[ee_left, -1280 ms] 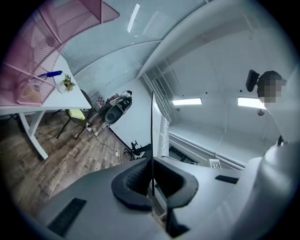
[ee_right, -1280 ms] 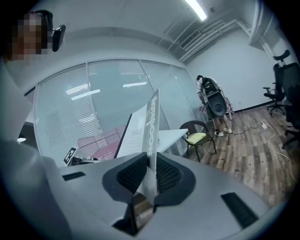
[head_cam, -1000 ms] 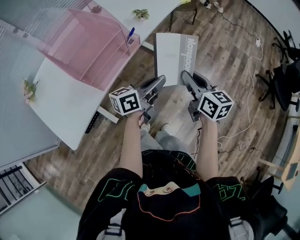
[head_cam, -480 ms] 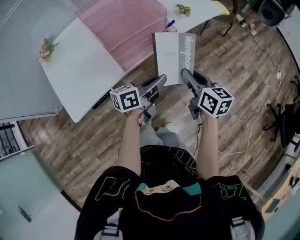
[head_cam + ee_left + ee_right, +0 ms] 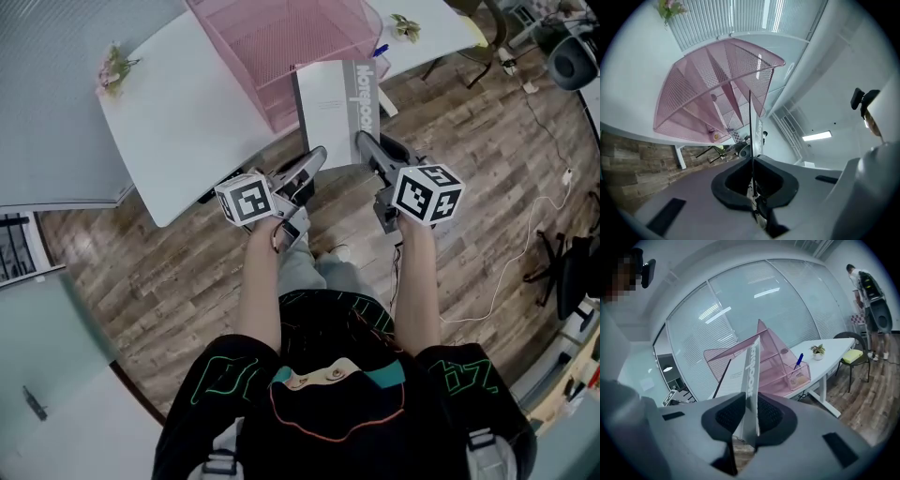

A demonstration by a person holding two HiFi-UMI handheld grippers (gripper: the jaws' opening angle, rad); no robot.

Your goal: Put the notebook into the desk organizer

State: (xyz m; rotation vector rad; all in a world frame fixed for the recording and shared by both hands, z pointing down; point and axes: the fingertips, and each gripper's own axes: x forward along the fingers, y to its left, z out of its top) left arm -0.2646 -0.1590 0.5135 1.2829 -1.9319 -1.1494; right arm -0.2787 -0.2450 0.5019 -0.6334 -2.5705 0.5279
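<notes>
At the frame's top centre, the left hand-held gripper [image 5: 317,157] and right hand-held gripper [image 5: 364,143] pinch the notebook [image 5: 337,112], approaching the organizer [image 5: 272,42]; next it likely needs lining up with a slot.

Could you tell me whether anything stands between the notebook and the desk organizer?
Nothing visible does. The notebook, clamped by the left gripper and right gripper, faces the open slots of the organizer; the blue pen stands aside.
</notes>
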